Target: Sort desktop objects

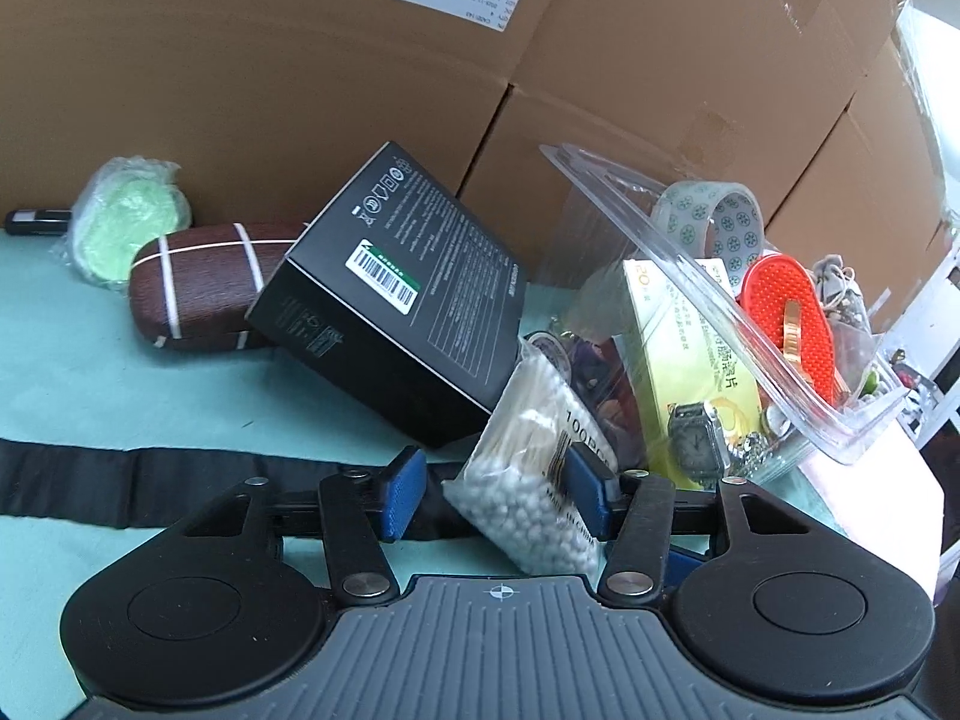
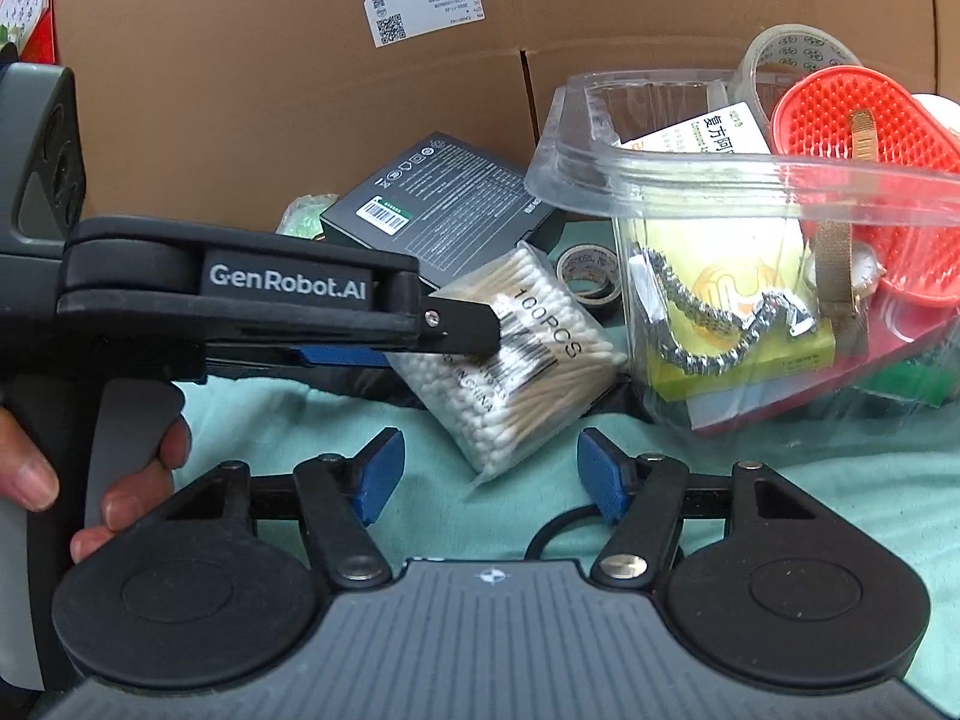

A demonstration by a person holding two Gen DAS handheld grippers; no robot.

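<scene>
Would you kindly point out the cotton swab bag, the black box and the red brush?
cotton swab bag (image 2: 528, 360), right wrist view, middle of the bag.
black box (image 1: 396, 294), left wrist view, top face.
red brush (image 2: 840, 138), right wrist view, bristled face.
</scene>
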